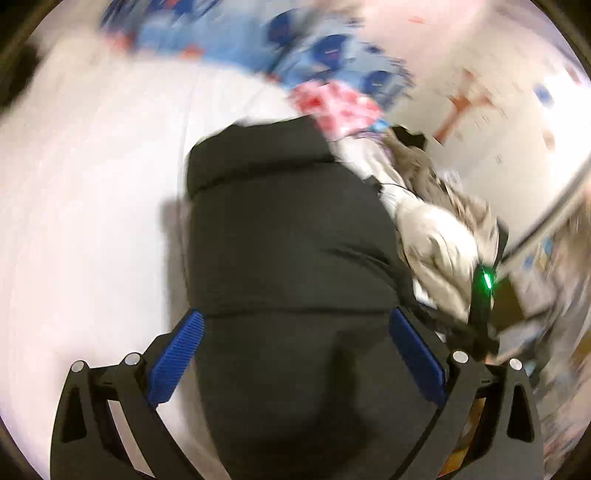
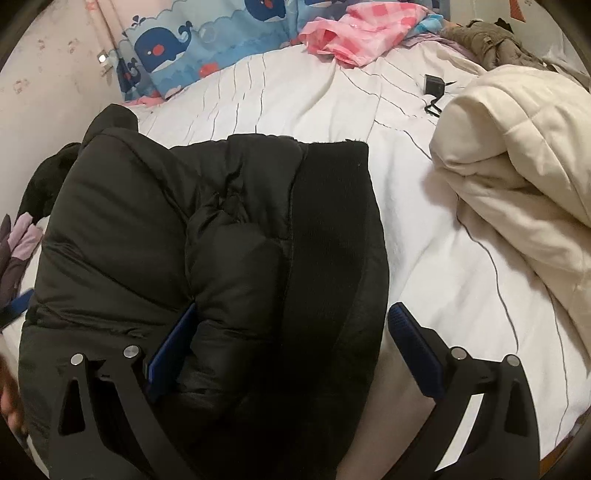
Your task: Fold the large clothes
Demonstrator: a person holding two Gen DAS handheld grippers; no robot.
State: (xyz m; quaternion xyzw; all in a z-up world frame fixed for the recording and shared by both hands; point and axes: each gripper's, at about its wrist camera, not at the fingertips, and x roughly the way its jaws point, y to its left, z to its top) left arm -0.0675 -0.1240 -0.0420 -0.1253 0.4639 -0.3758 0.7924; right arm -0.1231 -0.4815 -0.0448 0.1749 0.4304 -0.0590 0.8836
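A black puffer jacket (image 2: 229, 236) lies bunched on the white bed sheet (image 2: 295, 99); it also shows in the blurred left wrist view (image 1: 291, 236). My left gripper (image 1: 295, 332) is open, its blue pads on either side of the jacket's near end, with jacket fabric between them. My right gripper (image 2: 291, 332) is open, straddling the jacket's knit-lined edge; its left blue pad (image 2: 171, 343) is pressed into a fold and its right pad (image 2: 413, 347) is over the sheet.
A cream quilt (image 2: 517, 155) is heaped at the right. A whale-print blue pillow (image 2: 207, 40) and pink checked cloth (image 2: 365, 29) lie at the head. A black charger (image 2: 434, 86) lies on the sheet. A pink wall (image 2: 48, 66) stands to the left.
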